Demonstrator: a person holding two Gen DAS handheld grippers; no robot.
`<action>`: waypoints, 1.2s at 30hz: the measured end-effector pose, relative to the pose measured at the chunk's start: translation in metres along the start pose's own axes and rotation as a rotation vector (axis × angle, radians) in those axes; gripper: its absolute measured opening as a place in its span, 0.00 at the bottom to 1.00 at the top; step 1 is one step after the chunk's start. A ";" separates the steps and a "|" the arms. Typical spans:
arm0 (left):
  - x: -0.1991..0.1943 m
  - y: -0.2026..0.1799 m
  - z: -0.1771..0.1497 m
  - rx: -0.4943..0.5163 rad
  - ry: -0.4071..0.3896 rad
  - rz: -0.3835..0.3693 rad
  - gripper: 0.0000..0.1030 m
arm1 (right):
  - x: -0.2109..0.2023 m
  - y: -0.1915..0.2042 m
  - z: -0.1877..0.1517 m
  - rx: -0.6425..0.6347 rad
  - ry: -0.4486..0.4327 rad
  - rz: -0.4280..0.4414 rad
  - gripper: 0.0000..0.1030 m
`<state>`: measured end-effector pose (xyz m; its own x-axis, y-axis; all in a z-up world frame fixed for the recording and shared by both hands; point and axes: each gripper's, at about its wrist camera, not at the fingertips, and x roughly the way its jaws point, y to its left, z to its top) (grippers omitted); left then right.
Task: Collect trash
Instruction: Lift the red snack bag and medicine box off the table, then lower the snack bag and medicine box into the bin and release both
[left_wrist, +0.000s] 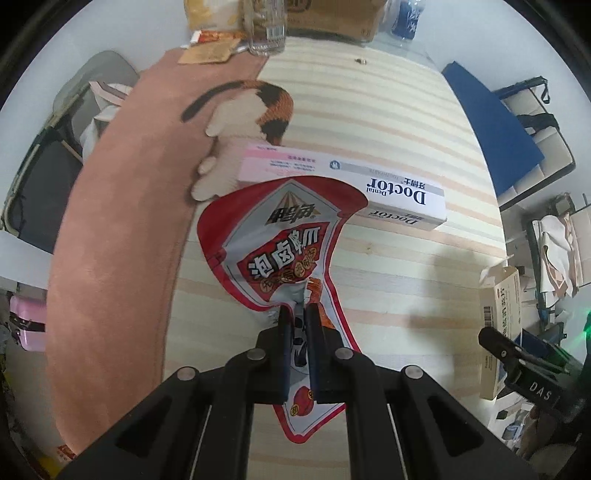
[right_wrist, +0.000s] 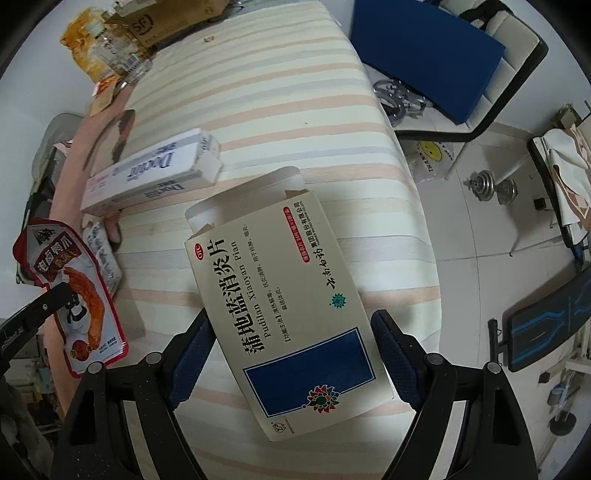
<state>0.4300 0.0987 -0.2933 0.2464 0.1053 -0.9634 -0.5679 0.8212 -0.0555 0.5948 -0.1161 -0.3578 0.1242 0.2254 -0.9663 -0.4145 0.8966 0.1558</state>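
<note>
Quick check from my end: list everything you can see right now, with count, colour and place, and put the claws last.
Snack pouch: one, red and silver, pinched in the left claw above the bed.
Medicine box: one, cream with a blue panel, flap open, between the right claw's fingers.
Toothpaste box: one, white and pink, lying on the striped bed cover.
Cat plush: one, cream, orange and black, partly under the toothpaste box.
Glass jar: one, clear, far end of the bed.
Cardboard box: one, brown, far end.
Dumbbell: one, metal, on the floor.
Left claw: shut on the pouch.
Right claw: wide around the medicine box.
</note>
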 end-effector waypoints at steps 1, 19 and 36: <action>-0.003 0.004 -0.003 0.001 -0.005 0.003 0.04 | -0.004 0.002 -0.003 -0.002 -0.002 0.004 0.83; -0.091 0.072 -0.166 0.091 -0.115 -0.091 0.04 | -0.091 0.088 -0.216 -0.001 -0.131 0.065 0.83; -0.056 0.170 -0.400 0.075 0.153 -0.176 0.04 | -0.044 0.114 -0.548 0.245 0.057 0.108 0.82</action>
<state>0.0056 0.0076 -0.3541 0.2113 -0.1250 -0.9694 -0.4651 0.8595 -0.2122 0.0480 -0.2328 -0.4099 0.0371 0.3093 -0.9502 -0.1911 0.9355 0.2971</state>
